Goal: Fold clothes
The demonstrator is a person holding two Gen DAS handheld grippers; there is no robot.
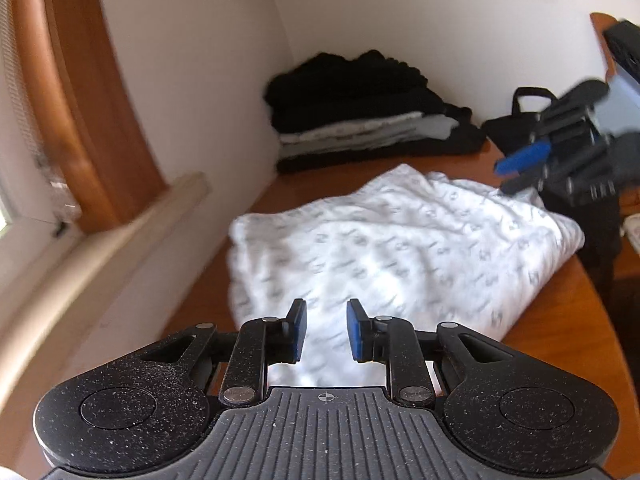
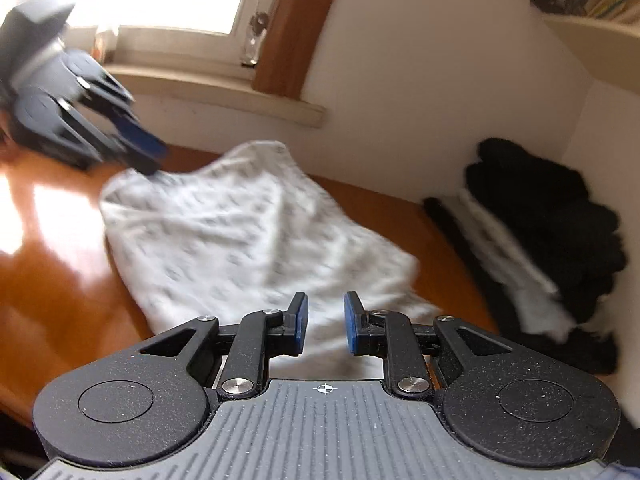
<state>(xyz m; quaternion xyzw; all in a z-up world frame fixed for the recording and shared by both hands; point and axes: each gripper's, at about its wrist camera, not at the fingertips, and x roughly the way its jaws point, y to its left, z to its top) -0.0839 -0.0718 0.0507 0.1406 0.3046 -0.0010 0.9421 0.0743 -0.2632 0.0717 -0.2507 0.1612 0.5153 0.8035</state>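
White garment (image 1: 400,248) lengthwise toward the dark stack (image 1: 360,108), seemingly folded; both grippers' jaws apart, empty.

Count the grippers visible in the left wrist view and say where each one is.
2. The left gripper fills the bottom foreground, jaws apart over the white patterned garment. The right gripper hovers, blurred, at the garment's far right edge. None seems hidden.
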